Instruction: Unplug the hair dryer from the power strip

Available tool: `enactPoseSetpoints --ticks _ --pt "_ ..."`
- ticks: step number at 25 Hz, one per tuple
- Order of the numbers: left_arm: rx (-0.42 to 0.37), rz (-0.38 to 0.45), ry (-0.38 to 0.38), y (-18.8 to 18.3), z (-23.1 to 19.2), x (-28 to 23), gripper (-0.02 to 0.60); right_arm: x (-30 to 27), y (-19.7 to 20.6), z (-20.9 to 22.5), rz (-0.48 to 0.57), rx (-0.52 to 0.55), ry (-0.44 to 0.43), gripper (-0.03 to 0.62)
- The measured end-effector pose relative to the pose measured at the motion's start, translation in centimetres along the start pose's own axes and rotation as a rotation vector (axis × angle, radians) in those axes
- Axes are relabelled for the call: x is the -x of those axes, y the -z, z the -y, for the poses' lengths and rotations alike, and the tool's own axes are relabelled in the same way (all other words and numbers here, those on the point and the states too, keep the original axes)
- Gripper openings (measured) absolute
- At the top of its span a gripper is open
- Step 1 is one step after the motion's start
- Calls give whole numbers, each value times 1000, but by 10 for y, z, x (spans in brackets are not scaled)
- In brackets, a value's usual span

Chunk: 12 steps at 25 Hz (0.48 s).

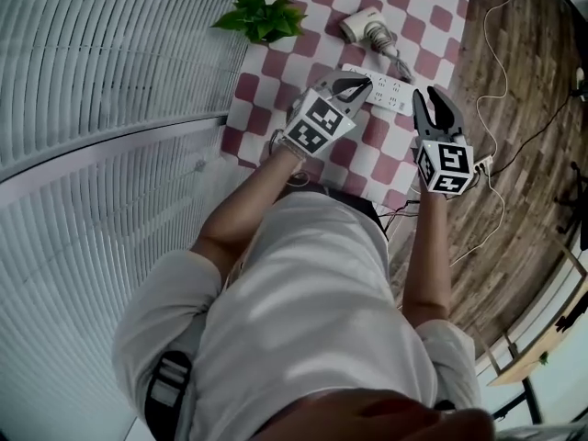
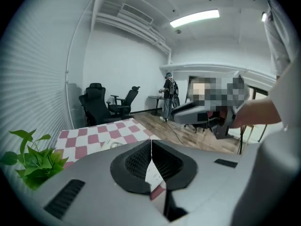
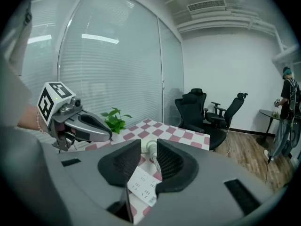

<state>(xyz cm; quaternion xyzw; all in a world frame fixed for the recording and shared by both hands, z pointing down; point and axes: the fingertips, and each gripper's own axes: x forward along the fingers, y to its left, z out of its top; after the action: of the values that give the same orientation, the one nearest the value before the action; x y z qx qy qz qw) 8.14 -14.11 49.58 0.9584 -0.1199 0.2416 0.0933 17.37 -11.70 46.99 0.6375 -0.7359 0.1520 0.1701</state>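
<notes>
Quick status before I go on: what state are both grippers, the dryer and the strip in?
Left gripper: shut, empty.
Right gripper: open, empty.
Dryer: lying on table, cord runs to strip; whether it is plugged in is unclear.
Strip: flat on table.

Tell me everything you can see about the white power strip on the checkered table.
The power strip is a long white plastic bar with rows of sockets on top. It lies flat on the red-and-white checkered cloth, nearer the camera than the hair dryer, whose grey cord runs toward its right end; the plug is too small to make out. In the head view the tip of the left gripper overlaps its left end; contact cannot be told.
</notes>
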Motion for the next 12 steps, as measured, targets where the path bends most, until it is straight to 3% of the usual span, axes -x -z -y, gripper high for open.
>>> enactPoseSetpoints --ticks 6,12 --pt "43 179 18 -64 13 43 31 31 -48 -18 93 -26 -21 110" --pt "53 292 29 -108 31 83 31 67 -91 -41 164 -21 -49 95"
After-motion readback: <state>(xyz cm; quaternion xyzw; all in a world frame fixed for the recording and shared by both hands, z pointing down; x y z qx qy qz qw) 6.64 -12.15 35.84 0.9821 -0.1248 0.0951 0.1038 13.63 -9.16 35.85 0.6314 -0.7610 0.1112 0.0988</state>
